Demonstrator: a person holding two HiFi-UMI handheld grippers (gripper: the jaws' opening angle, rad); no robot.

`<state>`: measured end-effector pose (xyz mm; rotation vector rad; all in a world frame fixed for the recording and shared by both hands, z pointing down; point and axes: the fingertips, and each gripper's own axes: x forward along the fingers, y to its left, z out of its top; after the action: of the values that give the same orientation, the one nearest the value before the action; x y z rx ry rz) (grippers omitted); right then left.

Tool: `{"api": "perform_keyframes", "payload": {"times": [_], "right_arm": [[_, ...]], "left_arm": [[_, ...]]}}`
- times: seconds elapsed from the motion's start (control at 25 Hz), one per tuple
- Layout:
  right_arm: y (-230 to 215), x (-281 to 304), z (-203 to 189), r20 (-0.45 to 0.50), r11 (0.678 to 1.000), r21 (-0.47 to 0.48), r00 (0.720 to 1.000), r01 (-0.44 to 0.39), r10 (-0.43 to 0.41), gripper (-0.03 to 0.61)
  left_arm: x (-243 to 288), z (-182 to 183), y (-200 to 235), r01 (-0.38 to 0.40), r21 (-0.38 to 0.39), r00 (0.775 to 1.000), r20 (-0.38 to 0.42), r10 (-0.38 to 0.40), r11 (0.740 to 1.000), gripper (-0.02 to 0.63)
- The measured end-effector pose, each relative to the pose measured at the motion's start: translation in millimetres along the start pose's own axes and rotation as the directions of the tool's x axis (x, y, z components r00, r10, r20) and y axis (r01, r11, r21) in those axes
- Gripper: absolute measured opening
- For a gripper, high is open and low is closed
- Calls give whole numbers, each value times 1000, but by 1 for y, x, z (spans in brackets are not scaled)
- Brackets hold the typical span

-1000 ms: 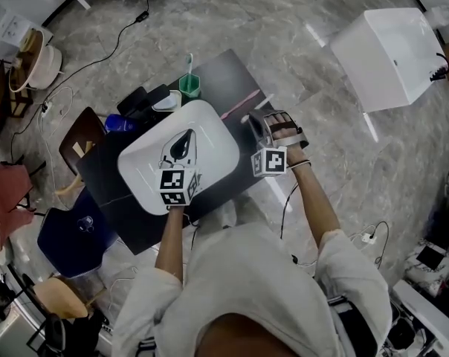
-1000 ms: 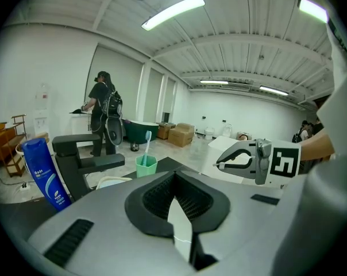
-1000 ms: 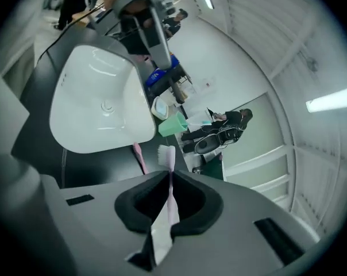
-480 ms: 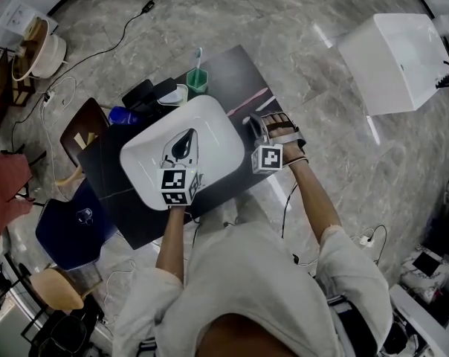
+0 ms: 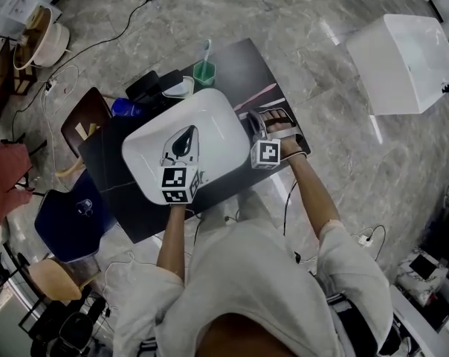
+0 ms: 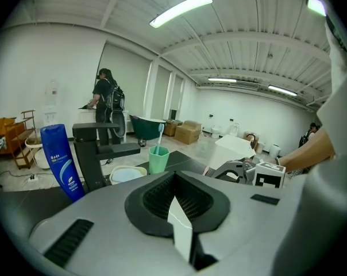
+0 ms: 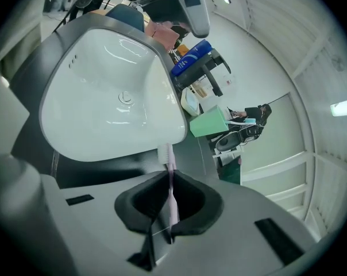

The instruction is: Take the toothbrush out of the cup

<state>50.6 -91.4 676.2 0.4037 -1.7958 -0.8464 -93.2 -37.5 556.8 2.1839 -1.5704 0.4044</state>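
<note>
A green cup [image 5: 204, 73] stands at the far edge of the black table [image 5: 236, 58], behind the white sink [image 5: 217, 121], with a light blue toothbrush [image 5: 207, 49] upright in it. The left gripper view shows the cup [image 6: 158, 160] too, and the right gripper view [image 7: 211, 122] has it past the sink [image 7: 93, 114]. My right gripper [image 5: 253, 119] is to the right of the sink, shut on a pink toothbrush [image 7: 170, 191] whose head pokes out of the jaws. My left gripper [image 5: 183, 146] hangs over the sink, its jaws [image 6: 173, 176] shut and empty.
A black faucet [image 6: 93, 148], a blue bottle [image 6: 60, 160] and a small white dish [image 6: 127, 174] stand behind the sink, left of the cup. A white box [image 5: 399, 62] sits on the floor at the right, chairs [image 5: 83, 129] at the left. A person [image 6: 104, 105] stands far off.
My right gripper has sunk toward the table beside the sink, still holding the pink toothbrush. The left gripper has hardly shifted.
</note>
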Motion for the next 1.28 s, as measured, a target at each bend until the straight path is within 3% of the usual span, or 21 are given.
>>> {"api": "perform_keyframes", "payload": {"times": [0.48,0.84,1.0,1.12,1.28], "right_arm": [[21,18,-1,23,996,58,997,-72,70,37],[15,14,-4,35,983,162,996,-92,88,123],[11,8,-6,36,977,199,997,-80,74,114],[1,0,-5,45,956,290,998,-50,39,92],[-19,-11,5,76,878,478,997,-19,-19,46]], "left_arm": [[0,-10,9,-11,-7,1000,-21,11,1000,25],[0,-12,8,-10,-5,1000,-18,10,1000,25],[-1,-9,7,-12,-5,1000,-14,12,1000,25],[-3,-8,7,-15,-7,1000,-9,15,1000,25],[-4,-5,7,-18,-7,1000,-2,18,1000,25]]}}
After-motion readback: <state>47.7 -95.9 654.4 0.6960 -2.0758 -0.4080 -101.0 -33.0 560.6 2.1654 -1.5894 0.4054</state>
